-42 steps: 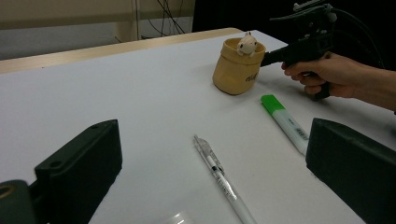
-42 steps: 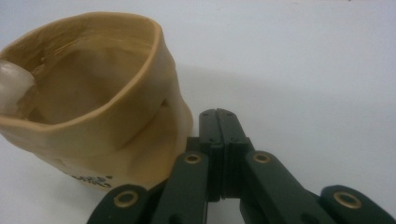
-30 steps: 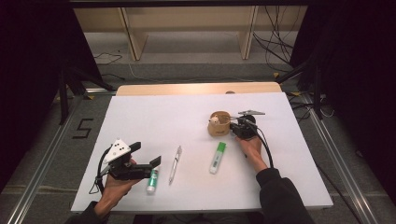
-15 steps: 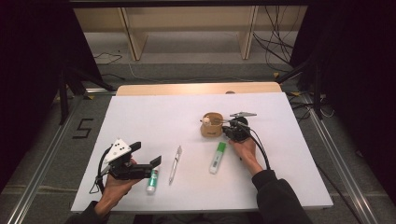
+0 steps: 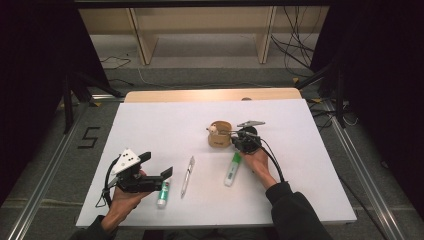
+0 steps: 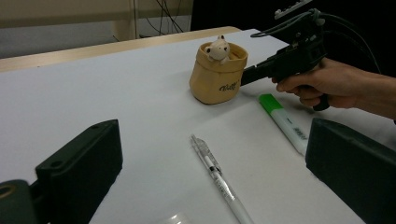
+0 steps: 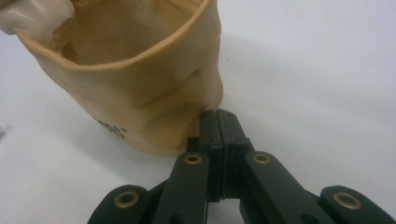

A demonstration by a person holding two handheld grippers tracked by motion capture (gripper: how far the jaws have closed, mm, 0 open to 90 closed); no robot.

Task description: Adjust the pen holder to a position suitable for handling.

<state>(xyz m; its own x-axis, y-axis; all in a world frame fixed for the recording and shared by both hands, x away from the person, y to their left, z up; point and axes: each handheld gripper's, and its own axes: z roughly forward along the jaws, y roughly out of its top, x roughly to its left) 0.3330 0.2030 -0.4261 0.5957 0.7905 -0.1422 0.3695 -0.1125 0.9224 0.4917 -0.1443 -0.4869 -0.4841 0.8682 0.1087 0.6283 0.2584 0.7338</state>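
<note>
A tan soft pouch (image 5: pixel 220 136) (image 6: pixel 217 81) (image 7: pixel 130 88) with a small white bear (image 6: pixel 218 46) at its rim stands mid-table. My right gripper (image 5: pixel 231 134) (image 7: pixel 218 116) is shut, its tips pressed against the pouch's lower side wall; I see no fabric between the jaws. It also shows in the left gripper view (image 6: pixel 243 76). My left gripper (image 5: pixel 157 165) (image 6: pixel 215 179) is open, held over the front left of the table. A clear pen (image 5: pixel 187 175) (image 6: pixel 217 175) lies between the hands. A green-capped highlighter (image 5: pixel 232 169) (image 6: pixel 282 121) lies beside the right hand.
A white tube with a green end (image 5: pixel 162 193) lies just under the left gripper's jaws. The white tabletop (image 5: pixel 165 120) ends in a wooden strip (image 5: pixel 210 95) at the far edge. Shelving and floor cables (image 5: pixel 295 45) sit beyond the table.
The right gripper has moved left across the table, and the pouch has slid left along with it. The left gripper, pen, highlighter and tube stay put.
</note>
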